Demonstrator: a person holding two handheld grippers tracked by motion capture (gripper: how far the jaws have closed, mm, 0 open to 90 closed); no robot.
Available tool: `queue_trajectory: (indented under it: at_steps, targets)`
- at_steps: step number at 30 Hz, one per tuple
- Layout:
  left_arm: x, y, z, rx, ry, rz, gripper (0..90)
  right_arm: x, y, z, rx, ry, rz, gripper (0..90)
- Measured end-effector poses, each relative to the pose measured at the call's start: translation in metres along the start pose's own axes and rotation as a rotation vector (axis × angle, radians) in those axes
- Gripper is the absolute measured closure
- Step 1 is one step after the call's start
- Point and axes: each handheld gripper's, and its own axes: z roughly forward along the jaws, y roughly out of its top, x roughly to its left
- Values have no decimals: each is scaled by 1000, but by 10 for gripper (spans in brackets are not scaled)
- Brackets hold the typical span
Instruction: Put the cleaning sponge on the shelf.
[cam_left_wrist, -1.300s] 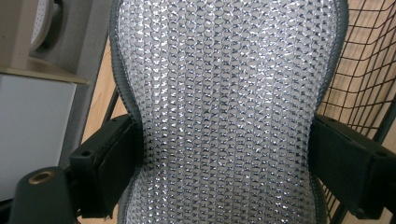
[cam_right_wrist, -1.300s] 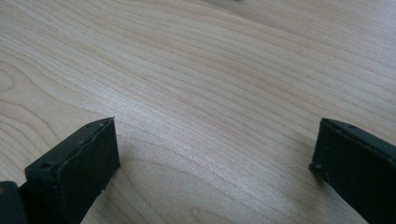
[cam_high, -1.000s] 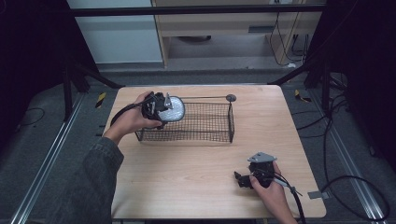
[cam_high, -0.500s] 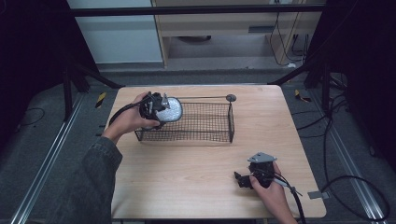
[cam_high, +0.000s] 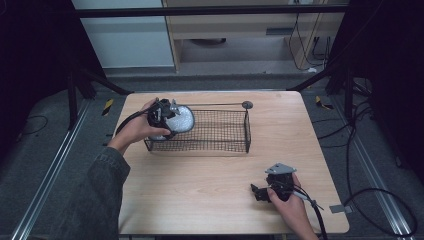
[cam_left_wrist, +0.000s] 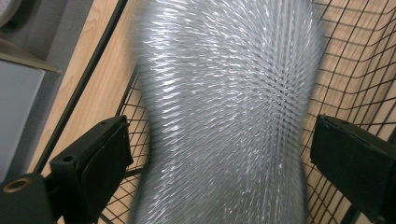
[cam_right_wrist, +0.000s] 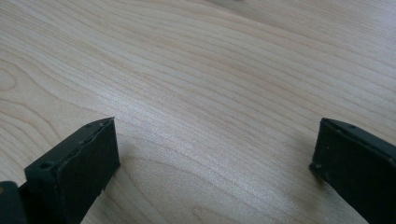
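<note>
We take the black wire basket (cam_high: 212, 131) on the wooden table (cam_high: 200, 190) as our reference. At the basket's left end, we see the left gripper (cam_high: 165, 117) held in the person's left hand (cam_high: 137, 129), above the basket's left rim. A silvery mesh object (cam_high: 180, 120), round in the high view, sits at that left end, partly over the rim. In the left gripper view the mesh object (cam_left_wrist: 224, 112) fills the gap between the two jaws, which stand spread wide; we cannot tell whether either jaw touches it, so the grip is released rather than clenched. Well apart from the basket, toward its near right, the right gripper (cam_high: 260, 192) rests low over bare table, jaws parted and holding nothing.
</note>
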Motion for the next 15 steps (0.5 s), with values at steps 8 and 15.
queue_trajectory:
  at_steps: [8, 15]
  targets:
    - [-2, 3, -2, -21, 6, 2, 66, 0, 0, 0, 0, 0, 1, 7]
    - [-4, 7, -11, -74, 1, -18, 125, 0, 0, 0, 0, 0, 1, 7]
